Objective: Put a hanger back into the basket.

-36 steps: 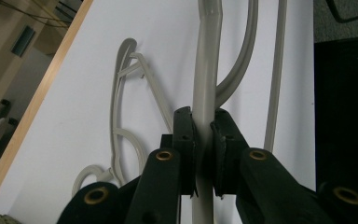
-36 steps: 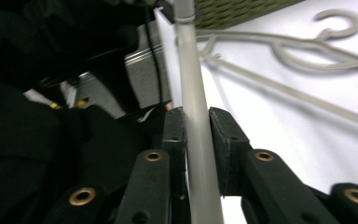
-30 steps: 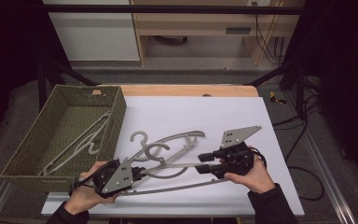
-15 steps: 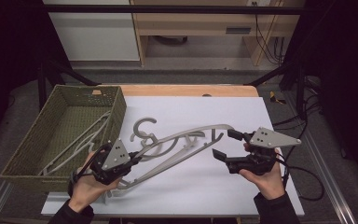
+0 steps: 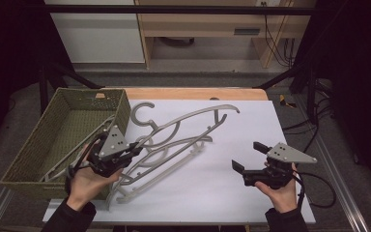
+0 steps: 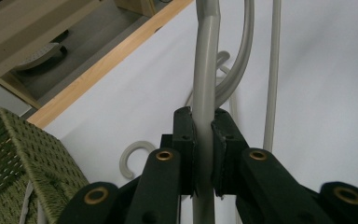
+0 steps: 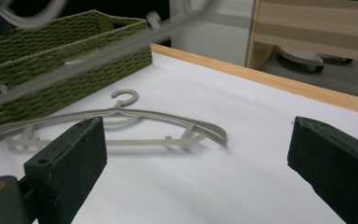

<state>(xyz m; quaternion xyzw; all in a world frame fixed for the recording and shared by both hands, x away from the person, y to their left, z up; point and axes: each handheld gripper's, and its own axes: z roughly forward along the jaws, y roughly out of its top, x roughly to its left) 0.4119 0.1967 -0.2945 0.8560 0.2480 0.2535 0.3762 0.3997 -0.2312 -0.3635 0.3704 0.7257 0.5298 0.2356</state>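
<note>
Left gripper (image 5: pixel 134 149) clamps lifted hanger (image 5: pixel 193 117); right gripper (image 5: pixel 249 156) just opened, empty.

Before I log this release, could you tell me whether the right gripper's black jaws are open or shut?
Open. The right gripper has just been opening; its jaws stand wide apart with nothing between them, and the grey plastic hanger lies on the white table beyond.

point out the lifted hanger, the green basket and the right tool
lifted hanger (image 5: pixel 193 116), high view, on its raised upper arm
green basket (image 5: pixel 121 108), high view, on its right-hand wall
right tool (image 5: pixel 249 156), high view, midway between its open jaw tips
</note>
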